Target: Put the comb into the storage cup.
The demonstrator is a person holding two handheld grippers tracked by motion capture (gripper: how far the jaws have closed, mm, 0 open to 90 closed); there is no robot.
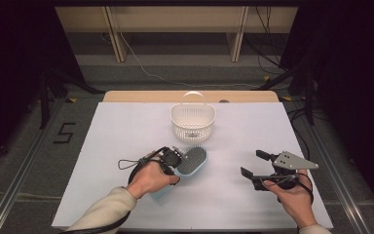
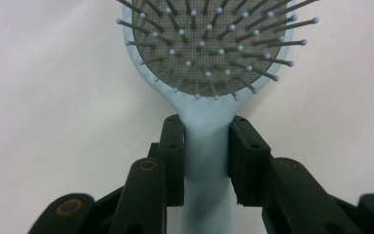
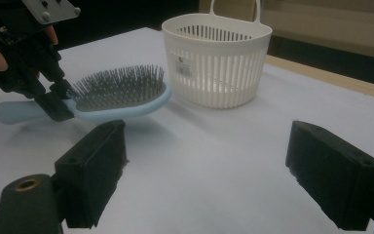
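A light blue hairbrush (image 1: 195,161) with grey bristles is held a little off the white table, bristles up. My left gripper (image 1: 175,158) is shut on its handle just below the head; in the left gripper view the pads (image 2: 173,156) press the handle (image 2: 205,161) from both sides. The right gripper view shows the hairbrush (image 3: 117,95) lifted, a shadow under it, gripped by the left gripper (image 3: 53,105). My right gripper (image 1: 253,165) rests at the table's right, jaws wide open with nothing between them (image 3: 207,180). A white slotted basket (image 1: 193,120) stands behind the brush.
The white table sheet (image 1: 126,131) has bare room on the left and between the two hands. The basket (image 3: 216,58) has a loop handle and stands near the far edge. Beyond the table lie floor cables and desk legs.
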